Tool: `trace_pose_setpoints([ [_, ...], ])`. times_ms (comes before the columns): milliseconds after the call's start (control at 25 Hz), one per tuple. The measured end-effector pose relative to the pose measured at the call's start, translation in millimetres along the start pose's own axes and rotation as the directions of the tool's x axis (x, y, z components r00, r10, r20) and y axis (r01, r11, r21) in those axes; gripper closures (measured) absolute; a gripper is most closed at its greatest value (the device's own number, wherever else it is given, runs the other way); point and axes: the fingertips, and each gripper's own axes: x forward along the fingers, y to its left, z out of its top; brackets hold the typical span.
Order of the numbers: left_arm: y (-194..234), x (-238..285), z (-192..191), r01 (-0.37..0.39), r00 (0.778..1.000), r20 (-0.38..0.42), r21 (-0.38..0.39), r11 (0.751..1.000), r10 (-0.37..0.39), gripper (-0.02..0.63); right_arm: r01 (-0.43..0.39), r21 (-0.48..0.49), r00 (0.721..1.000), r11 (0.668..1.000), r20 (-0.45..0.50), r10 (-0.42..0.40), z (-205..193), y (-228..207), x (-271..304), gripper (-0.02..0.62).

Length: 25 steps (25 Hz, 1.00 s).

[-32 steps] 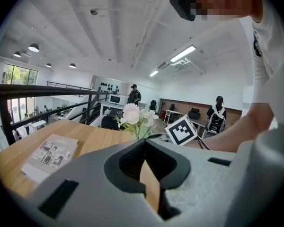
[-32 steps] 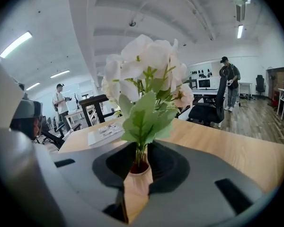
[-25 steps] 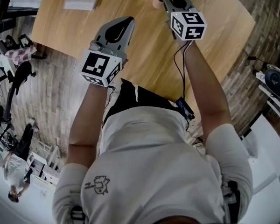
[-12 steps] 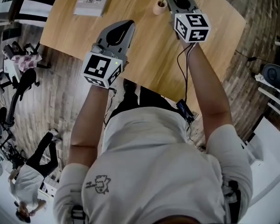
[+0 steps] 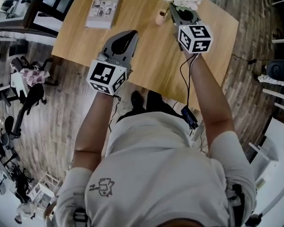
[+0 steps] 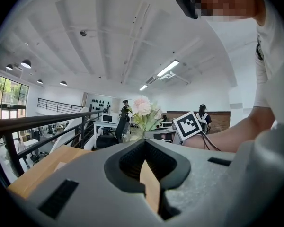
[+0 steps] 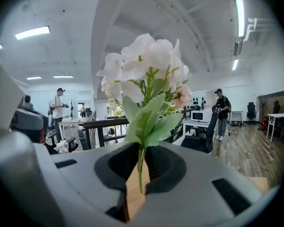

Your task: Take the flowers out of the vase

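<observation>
**Right gripper view: flowers (image 7: 144,70) look clear of the vase (image 5: 161,17), so let's not fumble them**

Closest in, the right gripper (image 7: 142,157) has its jaws narrowed right down on the thin green stem (image 7: 141,174), with a pad pressing it from each side. The cut end hangs free below the pads with bare wood behind it, so we reckon the bunch is already out. The leaves sit just above the jaws, and the white and pale pink blossoms stand upright on top.

The left gripper (image 6: 145,145) is closed on nothing, tips together, and it hovers over the near part of the table (image 5: 151,65).

Looking down from the head view, the little vase stands upright on the wood just beside the right gripper's nose. The flowers are above it and a bit beyond. Further out, a booklet (image 5: 104,9) lies flat near the far left edge.

How we'd play this step:
- Hold the pinch as it is. Any tighter probably kinks that skinny stem, and any looser lets the top-heavy bunch swing.
- Carry it with the stem vertical and move sideways, away from the vase. It looks light enough to tip if the stem end clips its rim.
- The empty left gripper could steady the vase if needed.
- Lay the flowers down on open wood, well apart from the vase and booklet.
</observation>
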Motion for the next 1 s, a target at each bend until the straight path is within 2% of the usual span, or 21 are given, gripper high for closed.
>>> trace_pose_setpoints([
  [640,-34.2,-99.2,4.9,0.064,0.998,0.020,-0.019,0.998,-0.064,0.601,0.015,0.037,1.000,0.999,0.023,-0.016,8.8,99.8,-101.8,0.552],
  [1000,-62.6,-123.3,5.5,0.102,0.994,0.029,0.003,0.995,-0.102,0.601,0.000,0.042,0.998,0.999,0.067,-0.003,22.8,131.3,-160.6,0.552],
])
